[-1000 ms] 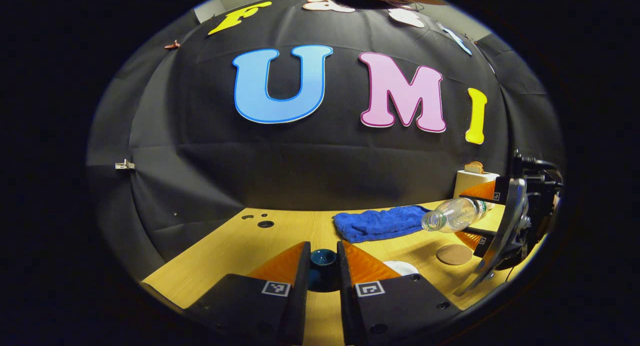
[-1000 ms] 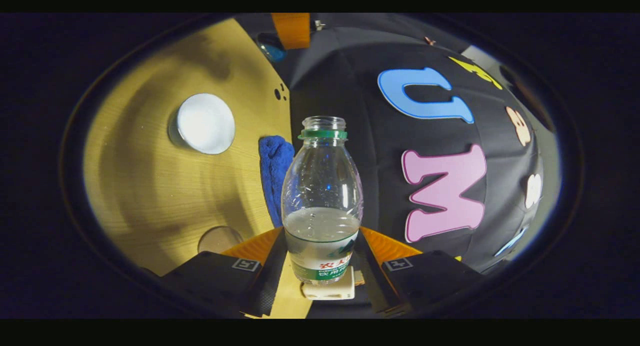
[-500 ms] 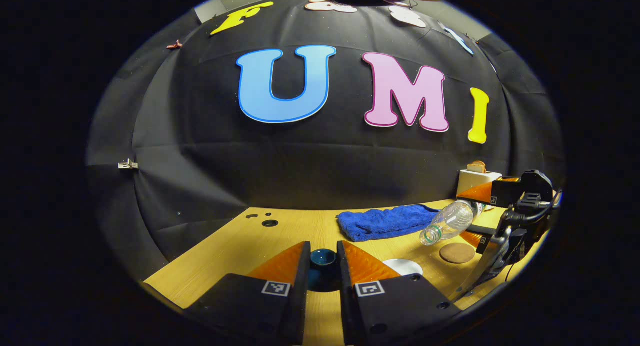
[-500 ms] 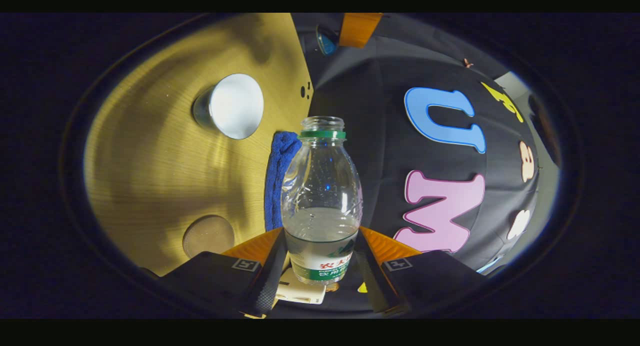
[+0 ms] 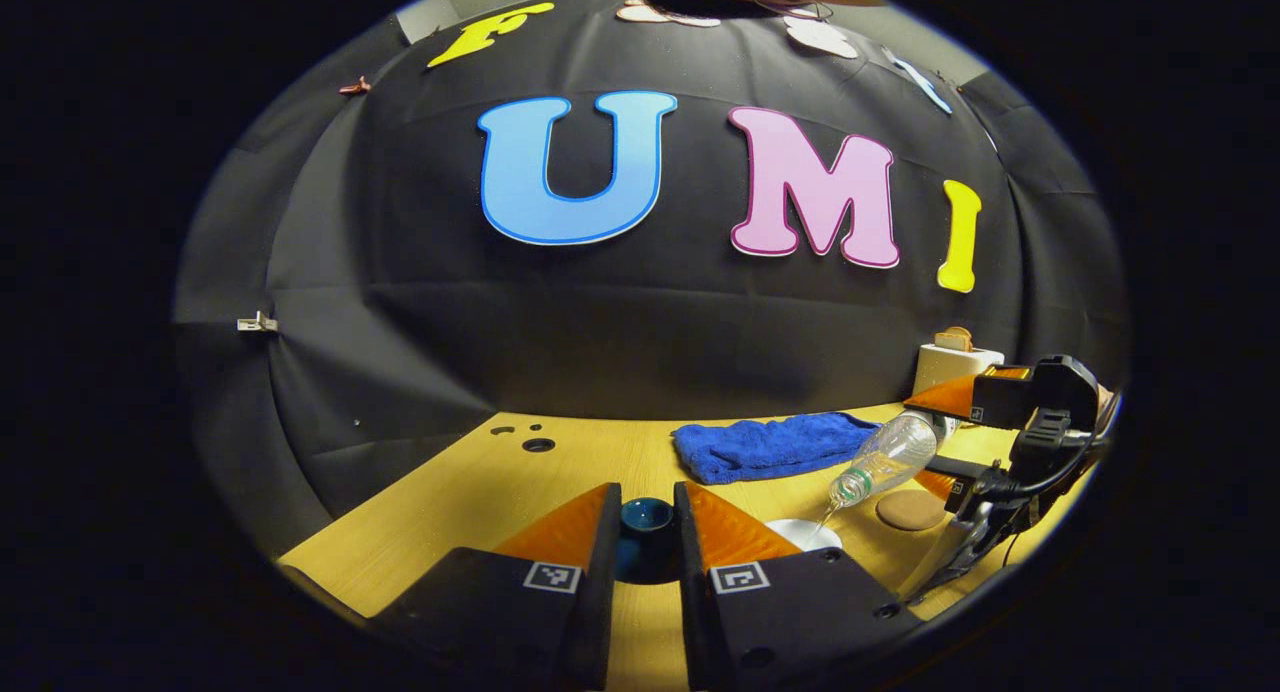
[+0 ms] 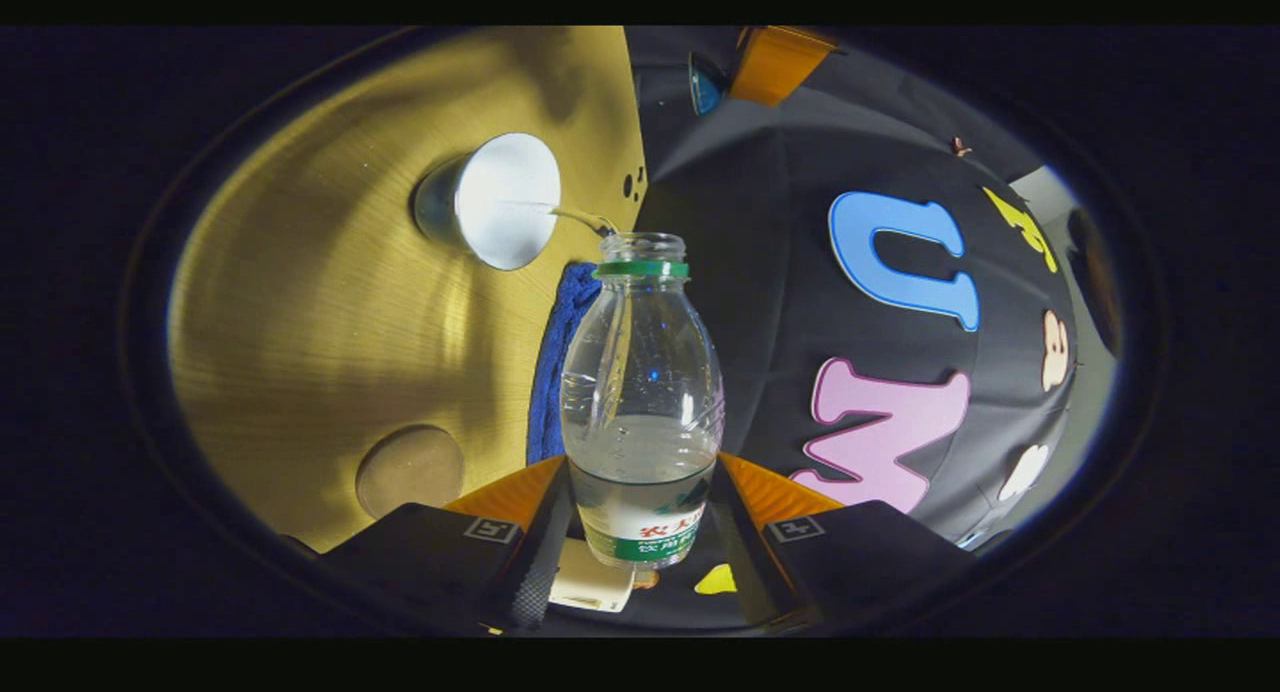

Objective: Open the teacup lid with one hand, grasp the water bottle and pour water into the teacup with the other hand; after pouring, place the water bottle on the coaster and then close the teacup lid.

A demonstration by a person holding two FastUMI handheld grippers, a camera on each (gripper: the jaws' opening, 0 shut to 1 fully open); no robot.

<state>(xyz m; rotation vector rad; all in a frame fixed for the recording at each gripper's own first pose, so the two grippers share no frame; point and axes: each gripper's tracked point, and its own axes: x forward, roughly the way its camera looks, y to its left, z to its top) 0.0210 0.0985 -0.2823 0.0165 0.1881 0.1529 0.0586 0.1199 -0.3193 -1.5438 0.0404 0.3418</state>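
The right gripper (image 6: 640,532) is clamping the tilted bottle (image 6: 642,412), which is pouring a thin stream into the cup (image 6: 495,207) (coaster (image 6: 410,467) nearby on the bench (image 6: 300,322)). The left gripper (image 5: 646,557) is pinching the lid (image 5: 646,520) above the bench's front edge.

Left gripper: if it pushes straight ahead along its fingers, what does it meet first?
Probably nothing on the table. The left gripper is shut on the lid and aims at the wall cloth. The blue towel lies right of that line. Depth is hard to judge.
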